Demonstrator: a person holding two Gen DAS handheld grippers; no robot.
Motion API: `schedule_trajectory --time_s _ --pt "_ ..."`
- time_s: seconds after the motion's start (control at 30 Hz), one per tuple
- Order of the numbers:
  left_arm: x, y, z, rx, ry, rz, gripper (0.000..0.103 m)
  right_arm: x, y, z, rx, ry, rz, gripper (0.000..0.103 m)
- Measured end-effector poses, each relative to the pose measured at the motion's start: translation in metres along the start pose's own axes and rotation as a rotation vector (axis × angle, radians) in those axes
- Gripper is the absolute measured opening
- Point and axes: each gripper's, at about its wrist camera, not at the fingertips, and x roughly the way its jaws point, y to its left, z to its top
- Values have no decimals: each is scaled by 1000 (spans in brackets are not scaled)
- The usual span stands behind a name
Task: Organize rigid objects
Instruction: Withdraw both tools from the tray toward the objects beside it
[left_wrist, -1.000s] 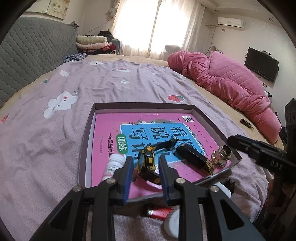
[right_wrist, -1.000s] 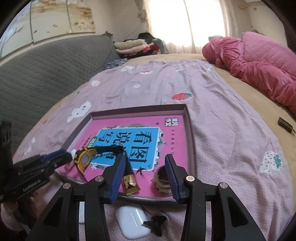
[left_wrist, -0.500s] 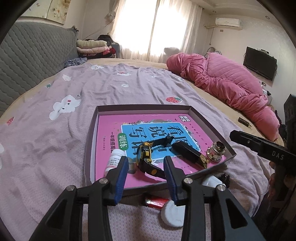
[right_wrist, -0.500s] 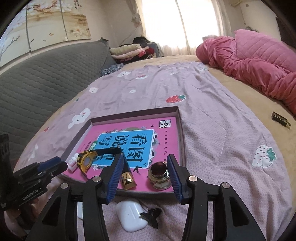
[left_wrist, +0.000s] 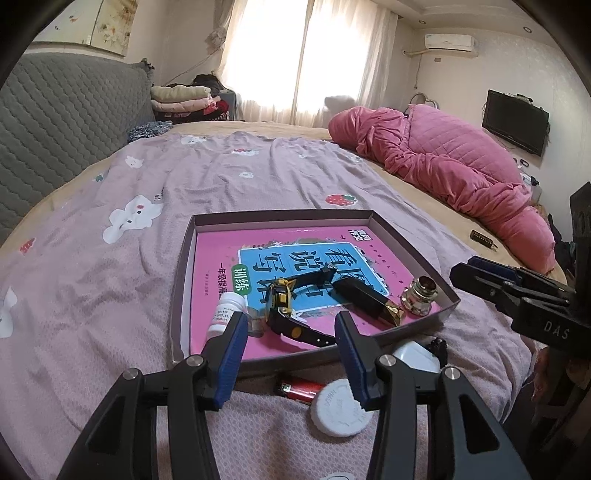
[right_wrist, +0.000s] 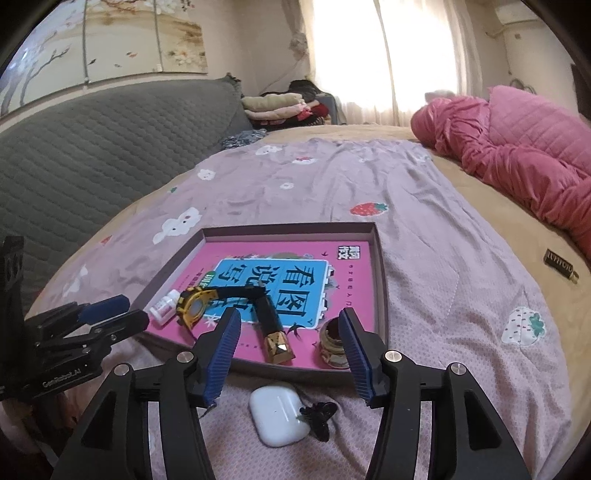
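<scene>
A shallow purple tray (left_wrist: 184, 258) (right_wrist: 380, 273) lies on the bed with a pink book inside. On the book lie a yellow-black watch (left_wrist: 282, 299) (right_wrist: 195, 304), a white pill bottle (left_wrist: 227, 312) (right_wrist: 164, 304), a black-gold lighter (left_wrist: 369, 299) (right_wrist: 273, 332) and a glass jar (left_wrist: 419, 293) (right_wrist: 332, 341). In front of the tray lie a red lighter (left_wrist: 299, 387), a white cap (left_wrist: 338, 408), a white earbud case (right_wrist: 279, 413) (left_wrist: 415, 356) and a black clip (right_wrist: 319, 415). My left gripper (left_wrist: 288, 356) is open and empty above the tray's near edge. My right gripper (right_wrist: 290, 354) is open and empty there too.
The lilac bedsheet (left_wrist: 110, 277) spreads around the tray. A pink quilt (left_wrist: 443, 166) is bunched at the right. A grey headboard (right_wrist: 92, 147) lines the left. A small dark tag (right_wrist: 559, 262) lies on the tan sheet at the right.
Both grippers have drawn back and up from the tray. The left jaws have opened wider, leaving the watch lying in the tray. The right jaws have also opened wider.
</scene>
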Motion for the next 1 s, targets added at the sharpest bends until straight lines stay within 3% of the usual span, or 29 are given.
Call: schedule_trajectory --time_s 1.0 --pt "-26 -13 -13 35 4 22 53 -26 17 -21 -81 -3 4 66"
